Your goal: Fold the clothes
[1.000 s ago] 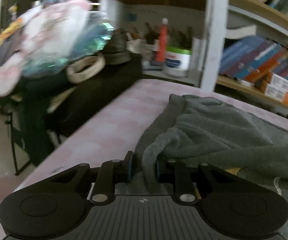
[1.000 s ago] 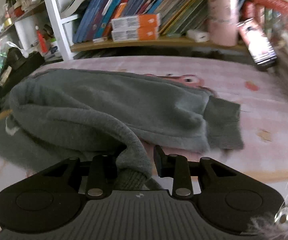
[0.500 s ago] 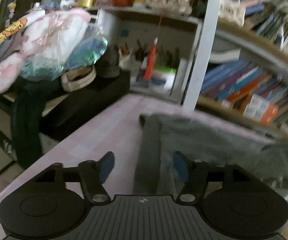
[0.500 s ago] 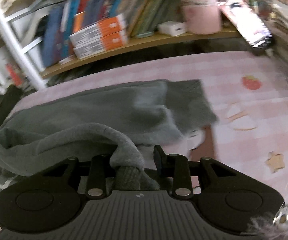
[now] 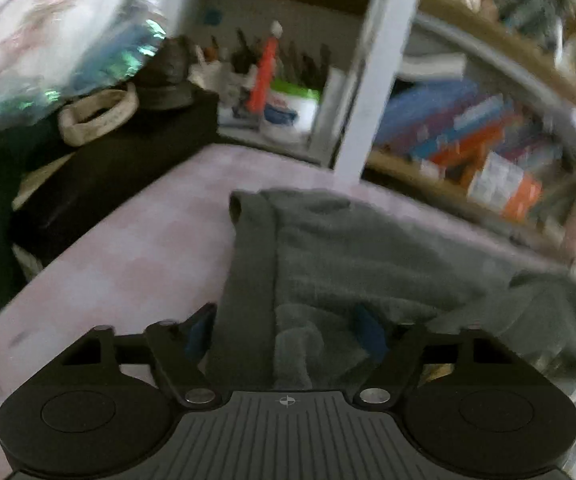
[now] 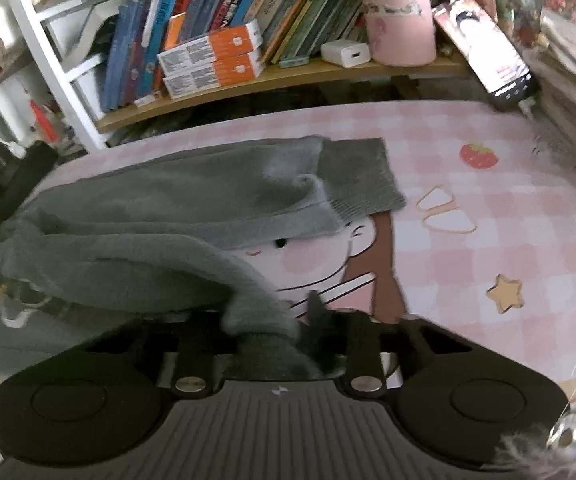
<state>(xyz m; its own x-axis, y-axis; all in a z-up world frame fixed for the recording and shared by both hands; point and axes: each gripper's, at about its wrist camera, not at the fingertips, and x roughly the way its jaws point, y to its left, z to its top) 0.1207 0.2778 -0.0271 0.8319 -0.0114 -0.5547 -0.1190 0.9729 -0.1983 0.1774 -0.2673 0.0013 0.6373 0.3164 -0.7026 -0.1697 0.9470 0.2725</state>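
Grey fleece, a sweatshirt [image 6: 160,216], is spread over the pink checked tablecloth [image 6: 487,208], with its ribbed cuff [image 6: 359,176] laid flat towards the bookshelf [image 6: 288,76]. A bunched fold of the sweatshirt is clamped between the narrowed jaws of the right gripper [image 6: 272,320], at the near side of the tablecloth. The left gripper [image 5: 284,332] is held wide apart over the garment's ribbed hem band [image 5: 248,264], with nothing gripped; cloth is merely seen between its blue pads [image 5: 369,332].
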